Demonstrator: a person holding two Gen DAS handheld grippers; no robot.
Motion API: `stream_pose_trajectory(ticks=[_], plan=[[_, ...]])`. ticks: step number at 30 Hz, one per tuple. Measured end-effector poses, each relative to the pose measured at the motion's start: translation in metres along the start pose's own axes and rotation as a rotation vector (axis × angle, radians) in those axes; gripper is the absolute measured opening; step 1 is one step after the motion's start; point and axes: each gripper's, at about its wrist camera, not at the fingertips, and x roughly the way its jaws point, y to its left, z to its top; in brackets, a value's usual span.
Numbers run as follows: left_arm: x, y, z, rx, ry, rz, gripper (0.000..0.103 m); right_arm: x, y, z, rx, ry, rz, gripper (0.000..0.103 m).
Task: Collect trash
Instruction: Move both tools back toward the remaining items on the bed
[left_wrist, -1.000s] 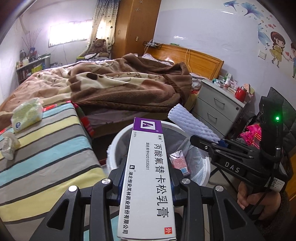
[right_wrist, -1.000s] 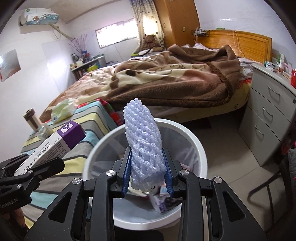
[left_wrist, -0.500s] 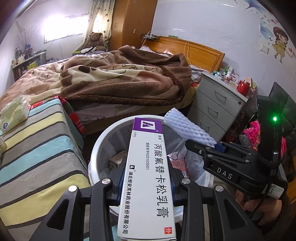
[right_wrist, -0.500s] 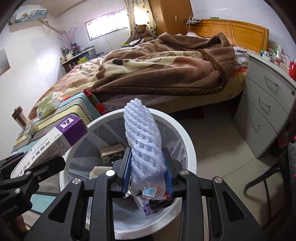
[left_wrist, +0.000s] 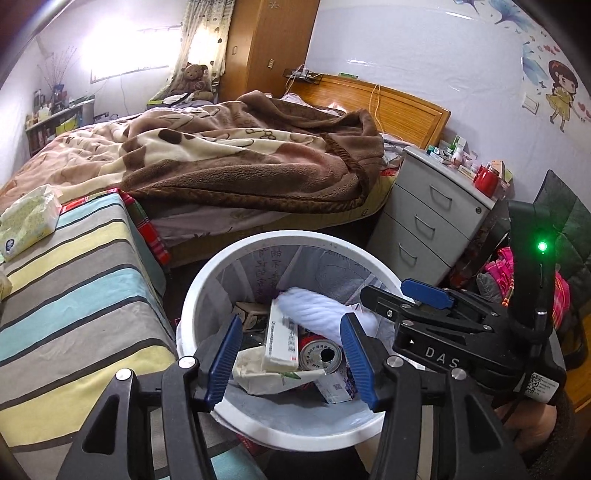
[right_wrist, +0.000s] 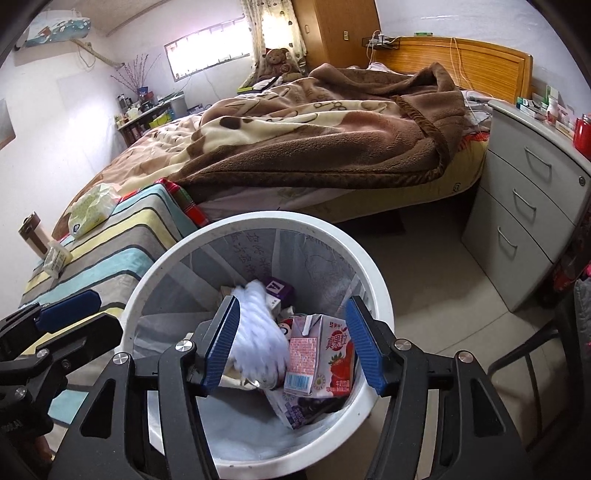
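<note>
"DAS" stands in pale letters on the black body of the right gripper (left_wrist: 441, 354) (at four o'clock). The pink milk carton (right_wrist: 319, 360) in the bin reads "真果粒".

Daylight glares white through the window (left_wrist: 122, 51), the room is evenly lit, fisheye bends the edges, and the foam net (right_wrist: 258, 332) is motion-blurred.
</note>
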Motion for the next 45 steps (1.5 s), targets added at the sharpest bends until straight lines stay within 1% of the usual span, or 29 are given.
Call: stream_pose_trajectory(ticks=[11, 23, 31, 40, 42, 43, 44, 45], plan=[[-0.025, 0.011, -0.006, -0.007, -0.039, 0.034, 0.055, -0.013, 0.012, 0.000, 0.001, -0.038, 0.035, 0.061], [-0.059, 0.034, -0.020, -0.026, -0.083, 0.092, 0.055, -0.020, 0.035, -0.002, -0.005, -0.069, 0.067, 0.061], [-0.082, 0.060, -0.029, -0.059, -0.121, 0.151, 0.056, -0.022, 0.062, -0.003, -0.028, -0.095, 0.110, 0.061], [-0.108, 0.101, -0.039, -0.114, -0.147, 0.213, 0.055, -0.018, 0.096, -0.002, -0.068, -0.107, 0.161, 0.061], [-0.113, 0.111, -0.040, -0.126, -0.152, 0.226, 0.055, -0.018, 0.103, -0.002, -0.076, -0.111, 0.171, 0.062], [-0.114, 0.114, -0.040, -0.131, -0.154, 0.228, 0.055, -0.017, 0.106, -0.002, -0.079, -0.112, 0.174, 0.064], [-0.118, 0.120, -0.042, -0.140, -0.159, 0.234, 0.055, -0.017, 0.109, -0.001, -0.082, -0.113, 0.179, 0.069], [-0.119, 0.124, -0.042, -0.145, -0.160, 0.239, 0.056, -0.017, 0.112, -0.002, -0.083, -0.114, 0.181, 0.071]])
